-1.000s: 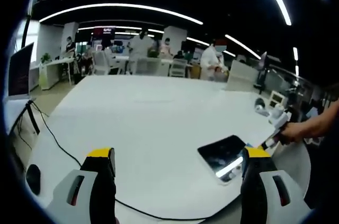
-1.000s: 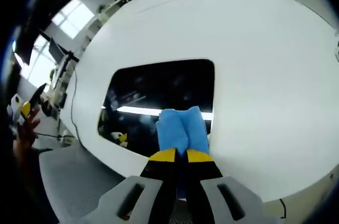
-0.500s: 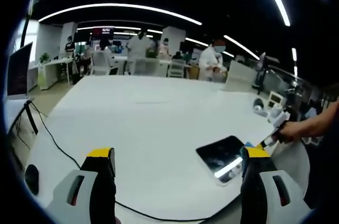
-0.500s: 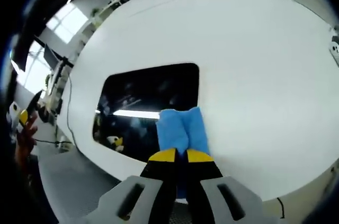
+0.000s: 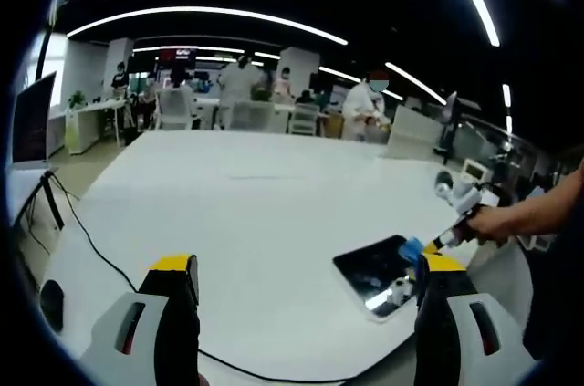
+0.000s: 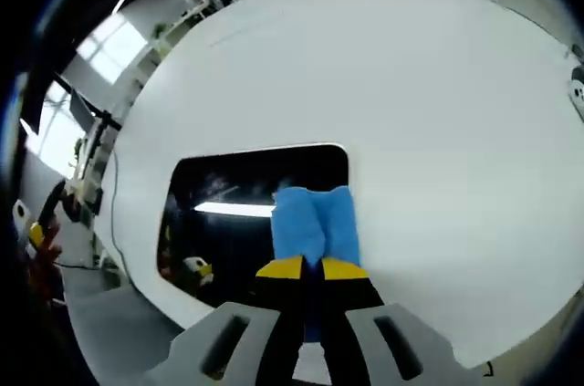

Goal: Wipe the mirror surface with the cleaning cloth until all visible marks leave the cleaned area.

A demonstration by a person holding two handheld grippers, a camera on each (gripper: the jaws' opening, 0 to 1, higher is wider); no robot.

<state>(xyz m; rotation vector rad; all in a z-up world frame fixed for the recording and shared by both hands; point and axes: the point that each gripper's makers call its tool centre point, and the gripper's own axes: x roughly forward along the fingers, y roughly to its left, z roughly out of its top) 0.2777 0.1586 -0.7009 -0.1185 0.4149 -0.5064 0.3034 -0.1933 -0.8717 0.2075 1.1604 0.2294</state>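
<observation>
R gripper (image 6: 311, 269), jaws pinched on folded blue cleaning cloth (image 6: 315, 222), has slid cloth further onto dark rectangular mirror (image 6: 237, 213) vs 1 s ago; wipe mid-stroke. Mirror flat on white table (image 6: 438, 112), near edge. L gripper (image 5: 306, 281) wide, idle.

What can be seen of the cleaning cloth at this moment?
The cleaning cloth is a small bright blue piece, soft-looking and folded with a crease down its middle. The right hand-held gripper pinches its near end between shut jaws. Its free end lies over the dark mirror near the mirror's right edge, on the white table. In the left gripper view it shows as a blue speck at the mirror's far corner.
</observation>
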